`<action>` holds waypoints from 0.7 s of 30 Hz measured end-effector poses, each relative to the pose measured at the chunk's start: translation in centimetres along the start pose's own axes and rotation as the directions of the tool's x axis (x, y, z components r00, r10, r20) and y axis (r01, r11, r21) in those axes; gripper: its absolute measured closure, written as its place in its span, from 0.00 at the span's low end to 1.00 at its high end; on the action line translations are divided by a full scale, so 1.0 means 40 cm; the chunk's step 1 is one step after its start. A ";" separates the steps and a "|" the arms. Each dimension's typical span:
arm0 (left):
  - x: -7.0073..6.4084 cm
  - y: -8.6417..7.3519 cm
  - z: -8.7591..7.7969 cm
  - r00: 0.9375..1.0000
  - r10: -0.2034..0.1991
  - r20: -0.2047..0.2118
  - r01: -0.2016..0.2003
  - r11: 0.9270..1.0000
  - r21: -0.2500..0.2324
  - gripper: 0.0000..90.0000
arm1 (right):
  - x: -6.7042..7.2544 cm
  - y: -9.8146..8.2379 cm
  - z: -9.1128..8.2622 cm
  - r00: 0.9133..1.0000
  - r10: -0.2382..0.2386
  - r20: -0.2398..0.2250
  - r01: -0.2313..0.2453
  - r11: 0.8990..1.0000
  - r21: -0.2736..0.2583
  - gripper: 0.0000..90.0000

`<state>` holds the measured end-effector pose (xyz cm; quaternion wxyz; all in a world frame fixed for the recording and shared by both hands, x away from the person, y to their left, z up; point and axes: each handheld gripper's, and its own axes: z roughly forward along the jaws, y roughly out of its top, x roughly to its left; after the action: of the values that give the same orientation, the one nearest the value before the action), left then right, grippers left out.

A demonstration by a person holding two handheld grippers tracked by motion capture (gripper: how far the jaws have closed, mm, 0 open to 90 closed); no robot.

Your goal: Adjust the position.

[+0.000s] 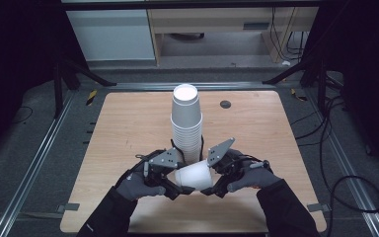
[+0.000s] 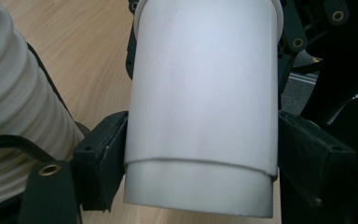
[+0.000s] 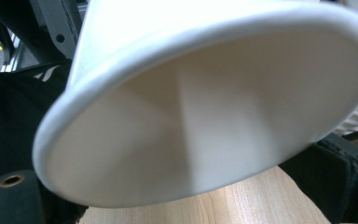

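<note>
Two tools share one nested cup pair (image 1: 193, 176) lying on its side near the desk (image 1: 128, 123) front edge: left tool (image 1: 170, 183) clamps the base, right tool (image 1: 212, 185) the rim end (axis runs tool to tool).

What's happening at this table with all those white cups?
A person holds a two-jaw gripper in each hand, and the left gripper and right gripper meet on a white paper cup lying sideways just above the wooden table. The left gripper view suggests two nested cups, one sticking out of the other. Behind them stands a tall stack of upside-down cups.
</note>
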<state>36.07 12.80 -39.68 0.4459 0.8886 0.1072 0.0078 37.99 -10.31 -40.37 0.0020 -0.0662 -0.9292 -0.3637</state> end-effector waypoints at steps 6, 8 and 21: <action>0.002 -0.002 0.000 1.000 -0.002 0.006 0.001 1.000 0.008 0.24 | -0.001 -0.002 0.005 1.000 0.007 -0.006 -0.007 1.000 -0.001 0.12; 0.002 -0.002 0.000 1.000 0.002 0.000 -0.002 1.000 0.007 0.24 | -0.001 -0.003 0.007 1.000 0.008 -0.005 -0.008 1.000 -0.003 0.11; 0.015 -0.008 -0.019 1.000 -0.027 0.000 0.027 0.999 -0.032 0.24 | -0.001 -0.012 -0.022 0.999 0.028 0.036 -0.024 0.993 -0.112 0.06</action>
<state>36.50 13.73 -39.53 0.4603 0.8797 0.1193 0.0038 37.94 -11.27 -40.05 -0.0142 -0.0852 -0.9062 -0.4138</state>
